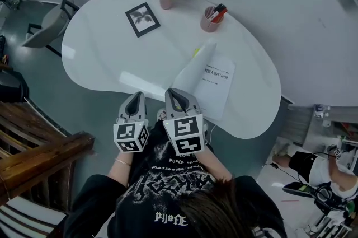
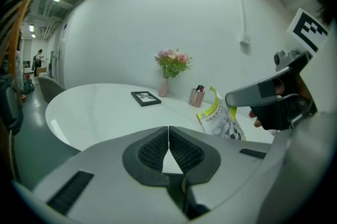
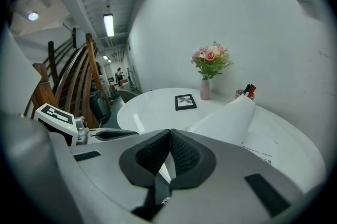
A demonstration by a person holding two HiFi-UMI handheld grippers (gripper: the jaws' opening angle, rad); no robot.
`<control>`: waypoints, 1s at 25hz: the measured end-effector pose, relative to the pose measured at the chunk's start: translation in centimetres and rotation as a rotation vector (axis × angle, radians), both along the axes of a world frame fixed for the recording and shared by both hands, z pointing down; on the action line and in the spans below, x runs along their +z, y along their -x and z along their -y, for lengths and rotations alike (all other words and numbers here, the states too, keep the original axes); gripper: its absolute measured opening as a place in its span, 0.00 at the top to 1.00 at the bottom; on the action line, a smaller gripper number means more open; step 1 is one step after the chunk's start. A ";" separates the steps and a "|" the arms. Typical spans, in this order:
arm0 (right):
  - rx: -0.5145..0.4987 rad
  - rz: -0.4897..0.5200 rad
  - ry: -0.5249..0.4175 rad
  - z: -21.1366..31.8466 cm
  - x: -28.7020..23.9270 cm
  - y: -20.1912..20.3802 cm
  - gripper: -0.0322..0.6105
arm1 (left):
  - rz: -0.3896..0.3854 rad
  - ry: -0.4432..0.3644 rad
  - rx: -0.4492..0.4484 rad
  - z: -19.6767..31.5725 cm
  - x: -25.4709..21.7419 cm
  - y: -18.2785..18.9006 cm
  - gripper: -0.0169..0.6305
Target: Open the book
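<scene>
The book (image 1: 217, 84) lies on the white table (image 1: 100, 57) with its title page showing. Its cover (image 1: 197, 66) stands lifted and curled, white inside and yellow-green outside (image 2: 218, 117). My right gripper (image 1: 178, 92) is shut on the cover's near edge; in the right gripper view the white sheet (image 3: 226, 120) runs up from the closed pads (image 3: 170, 138). To its left, my left gripper (image 1: 136, 98) hangs over the table's near edge, shut with nothing between its pads (image 2: 168, 136). The left gripper view shows the right gripper (image 2: 231, 97) at the cover.
A black picture frame (image 1: 142, 19), a pink vase of flowers (image 1: 166, 0) and a pen cup (image 1: 211, 19) stand on the far part of the table. A grey chair (image 1: 47, 27) is at the left end. A wooden railing (image 1: 39, 158) runs along my left.
</scene>
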State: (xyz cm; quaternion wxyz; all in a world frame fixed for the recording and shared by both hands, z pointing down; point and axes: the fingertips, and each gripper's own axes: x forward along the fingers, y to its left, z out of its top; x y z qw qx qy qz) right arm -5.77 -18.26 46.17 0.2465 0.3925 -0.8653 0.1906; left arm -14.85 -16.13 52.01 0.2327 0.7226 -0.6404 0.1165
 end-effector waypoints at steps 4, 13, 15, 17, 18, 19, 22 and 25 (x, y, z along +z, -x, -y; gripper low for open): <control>-0.031 -0.003 0.001 -0.3 0.1 1.4 0.91 | 0.003 -0.002 -0.026 -0.5 0.0 1.3 0.94; -0.083 -0.005 0.007 -0.6 0.6 4.2 0.91 | 0.007 -0.008 -0.085 -1.5 -0.2 4.2 0.94; -0.090 -0.009 0.010 -0.7 0.8 4.8 0.91 | 0.006 -0.010 -0.095 -1.6 -0.2 4.9 0.94; -0.099 -0.013 0.011 -0.8 1.0 5.4 0.91 | 0.002 -0.010 -0.106 -1.8 -0.2 5.6 0.94; -0.104 -0.014 0.012 -0.8 1.1 5.8 0.91 | 0.000 -0.008 -0.112 -1.9 -0.1 5.9 0.94; -0.110 -0.015 0.011 -0.8 1.3 6.1 0.91 | -0.004 -0.005 -0.117 -2.0 0.0 6.2 0.94; -0.120 -0.017 0.012 -0.9 1.7 6.9 0.91 | -0.010 0.000 -0.121 -2.1 0.1 6.8 0.94; -0.133 -0.022 0.010 -1.0 2.2 7.6 0.91 | -0.010 -0.001 -0.125 -2.1 0.1 7.5 0.94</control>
